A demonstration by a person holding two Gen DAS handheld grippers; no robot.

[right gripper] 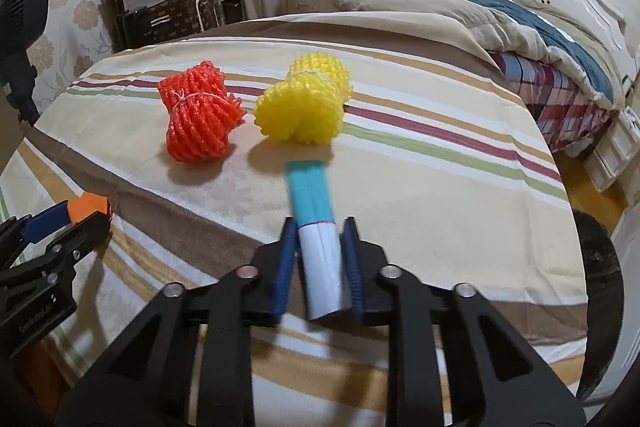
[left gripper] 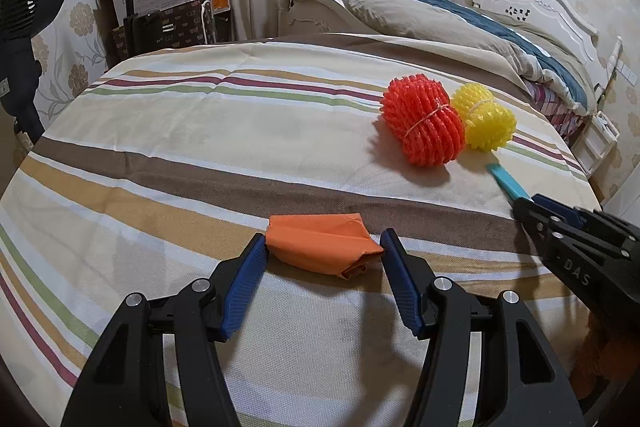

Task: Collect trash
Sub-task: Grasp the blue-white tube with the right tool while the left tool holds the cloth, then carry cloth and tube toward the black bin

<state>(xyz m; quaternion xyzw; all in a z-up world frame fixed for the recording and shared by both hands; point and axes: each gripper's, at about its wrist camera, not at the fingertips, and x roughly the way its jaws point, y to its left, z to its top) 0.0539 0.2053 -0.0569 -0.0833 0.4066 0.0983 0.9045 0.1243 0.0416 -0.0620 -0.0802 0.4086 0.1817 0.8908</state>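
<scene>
My right tool [right gripper: 318, 247] was shut on a light, crushable blue-and-white paper roll [right gripper: 316, 223] at its white end, low over the striped bench [right gripper: 420, 167]. My left tool [left gripper: 323, 255] pinched the soft orange paper wad [left gripper: 320, 241] by its ends.

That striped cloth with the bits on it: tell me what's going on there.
A person is clearing trash off the striped cloth with a gripper in each hand. The left gripper has its pads on both ends of a folded orange paper. The right gripper is shut on a blue-and-white paper strip that sticks out past its tips. A red foam net and a yellow foam net, each tied in a bundle, lie untouched side by side farther back.
</scene>
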